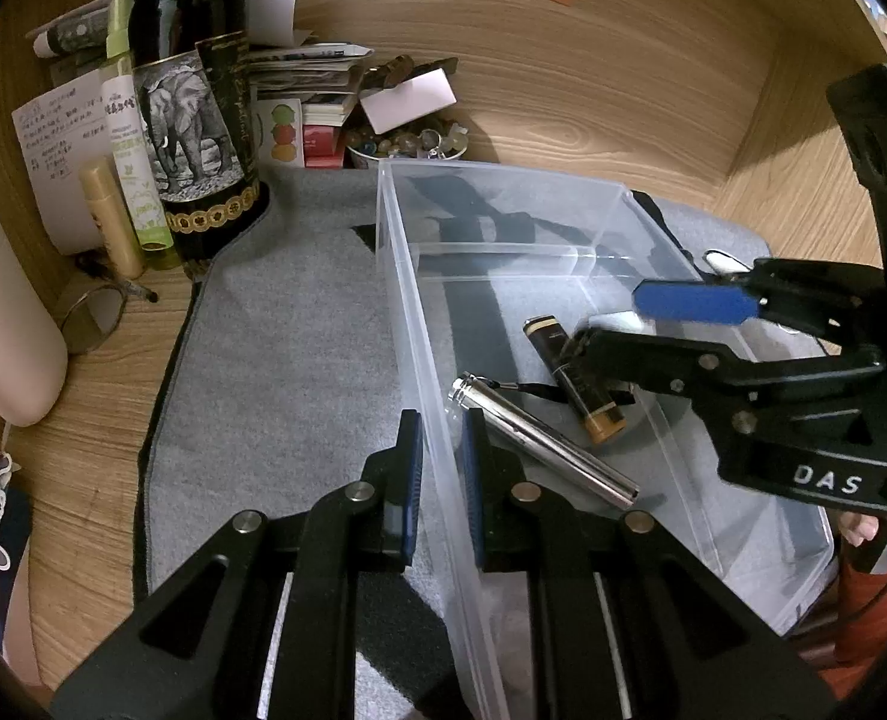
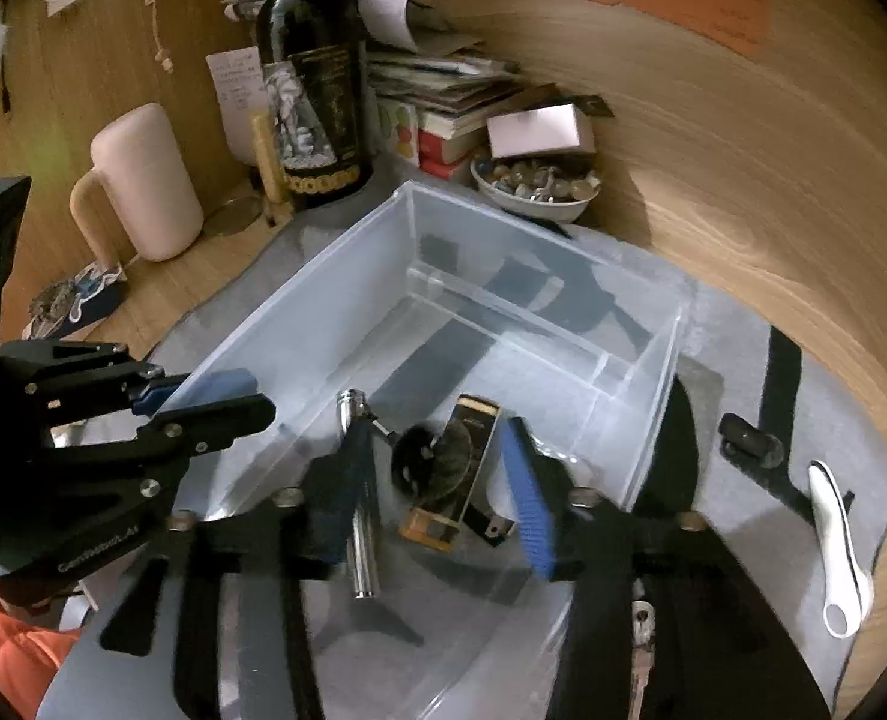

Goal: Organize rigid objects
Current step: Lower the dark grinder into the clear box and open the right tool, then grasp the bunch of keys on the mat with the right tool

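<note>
The left claw is pinching the near-left wall of the clear plastic box, which sits on a grey mat on the table. That grip should stay firm so the box does not slide. The right claw hangs over the box with its jaws spread; nothing is pressed between them. Inside, at the near end, lie a silver flashlight, a brown and gold tube and a round dark piece. A white clip-like tool and a small dark item remain on the mat beside the box's right wall. Lifting the right claw straight up, clear of the rim, seems wise before reaching for those.
</note>
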Demonstrator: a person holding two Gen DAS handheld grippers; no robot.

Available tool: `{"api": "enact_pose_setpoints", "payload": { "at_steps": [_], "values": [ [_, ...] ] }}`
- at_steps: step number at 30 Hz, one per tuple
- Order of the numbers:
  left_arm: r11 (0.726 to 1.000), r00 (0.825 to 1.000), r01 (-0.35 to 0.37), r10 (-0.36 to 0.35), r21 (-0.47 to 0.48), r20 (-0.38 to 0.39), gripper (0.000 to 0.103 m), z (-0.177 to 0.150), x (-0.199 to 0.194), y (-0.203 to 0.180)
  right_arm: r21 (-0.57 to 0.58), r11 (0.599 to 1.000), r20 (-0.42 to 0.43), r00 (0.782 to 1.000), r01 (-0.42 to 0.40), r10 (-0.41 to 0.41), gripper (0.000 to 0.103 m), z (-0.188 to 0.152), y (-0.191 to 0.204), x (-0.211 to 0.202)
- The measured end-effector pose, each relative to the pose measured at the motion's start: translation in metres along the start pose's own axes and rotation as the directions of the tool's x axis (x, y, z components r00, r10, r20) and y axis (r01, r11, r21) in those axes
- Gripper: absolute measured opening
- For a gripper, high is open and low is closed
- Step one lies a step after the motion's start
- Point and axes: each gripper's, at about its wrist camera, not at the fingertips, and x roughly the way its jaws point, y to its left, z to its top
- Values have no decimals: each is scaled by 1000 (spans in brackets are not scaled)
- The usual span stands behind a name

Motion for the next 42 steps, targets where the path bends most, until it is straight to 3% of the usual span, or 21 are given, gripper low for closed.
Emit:
{"api": "enact_pose_setpoints", "payload": {
  "at_steps": [7,12,18,22,27,40,42],
  "values": [
    [1000,1000,-2,2,2,0,13,0,0,0,24,999,52,998,33,-35,48,0,-9,-20],
    [1000,1000,-1,1,0,0,13,0,0,-1,79,992,106,989,97,-105,54,-3,-31,-47],
    [1000,1000,-3,3,3,1,13,0,0,-1,154,969,134,968,192,-213,55,-17,-61,-78],
    [1000,1000,-3,3,3,1,13,1,1,-1,195,954,100,964,226,-248,55,-30,-76,-78],
    [1000,1000,-5,5,4,1,13,1,0,-2,227,941,-2,966,252,-259,55,-55,-86,-57],
    [1000,1000,-15,15,16,-4,13,0,2,-4,315,931,-163,977,186,-140,55,-99,-87,-7],
    [1000,1000,-17,17,15,-4,13,0,2,-4,305,931,-157,975,199,-157,47,-100,-84,-10]
  ]
}}
